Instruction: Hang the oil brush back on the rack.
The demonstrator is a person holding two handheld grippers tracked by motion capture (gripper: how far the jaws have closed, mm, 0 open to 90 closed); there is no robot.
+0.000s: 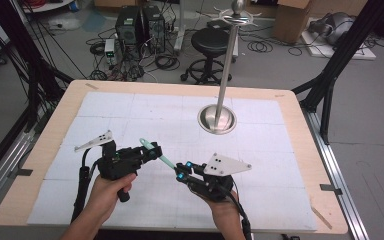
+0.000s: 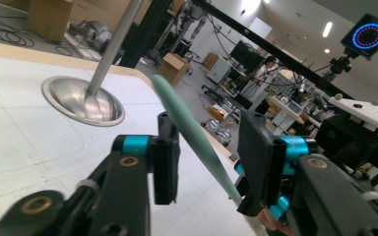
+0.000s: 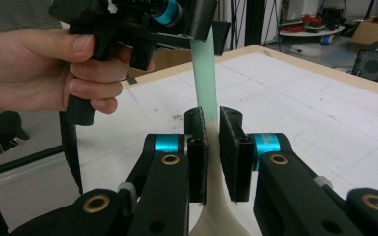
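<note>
A slim utensil [image 1: 163, 158] with a pale green handle and a cream-white lower end is held in the air between both grippers, over the front middle of the table. My right gripper [image 1: 181, 171] is shut on its cream end, and in the right gripper view the pads [image 3: 198, 147] press it from both sides while the handle [image 3: 204, 73] rises away. My left gripper [image 1: 152, 150] straddles the upper handle. In the left gripper view the handle [image 2: 177, 108] runs slantwise between the jaws with a gap on each side, so that gripper [image 2: 209, 162] is open.
A metal stand with a round base [image 1: 217, 120] and a tall pole rises at the back middle of the white mat [image 1: 130, 115]. A person's hand [image 3: 39, 64] holds the left gripper. A black stool [image 1: 210, 42], computers and cables lie beyond the table's far edge.
</note>
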